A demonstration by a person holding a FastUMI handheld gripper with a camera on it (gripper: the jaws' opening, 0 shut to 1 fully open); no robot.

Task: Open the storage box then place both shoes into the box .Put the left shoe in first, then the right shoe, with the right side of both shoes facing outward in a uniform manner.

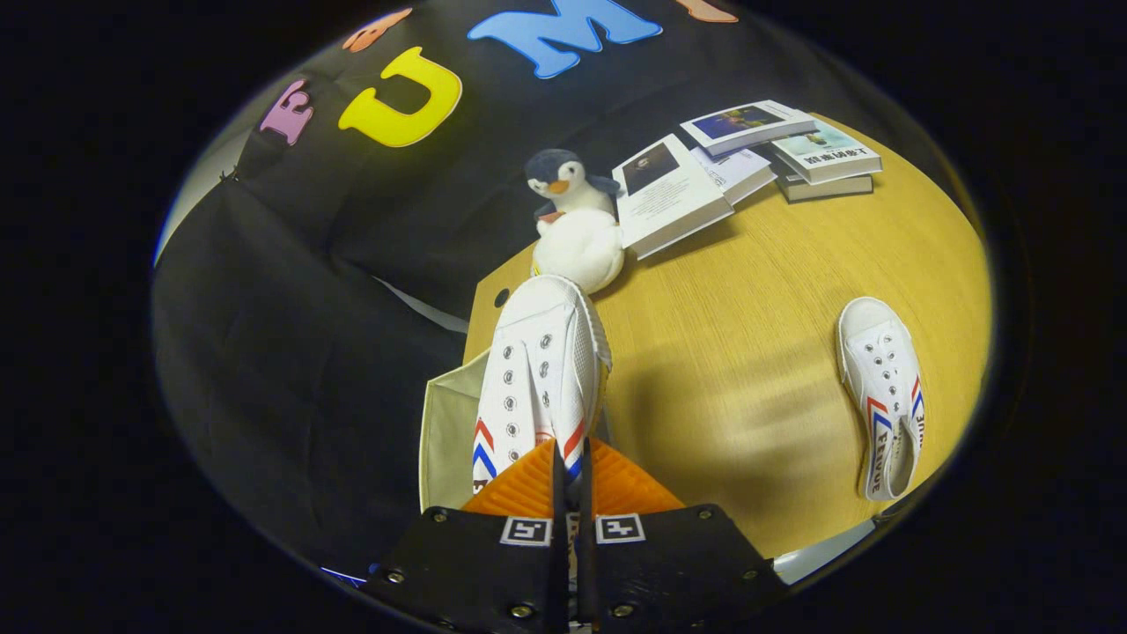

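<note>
Wood-grain table (pixel 748 370) lay under the gripper (pixel 572 493); its orange fingers (pixel 519 489) were pinched nearly together on the heel of a white canvas shoe (pixel 541 370), toe pointing ahead; light and soft, it looked best held by the heel collar; the beige box (pixel 445 431) sat just left; a second shoe (pixel 880 396) lay well right.

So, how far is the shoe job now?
Done: the storage box looks open beneath the gripper. In hand: the gripper is shut on one white shoe, held above the box, not yet inside. Left: seat this shoe, then fetch the second shoe lying on the table.
</note>
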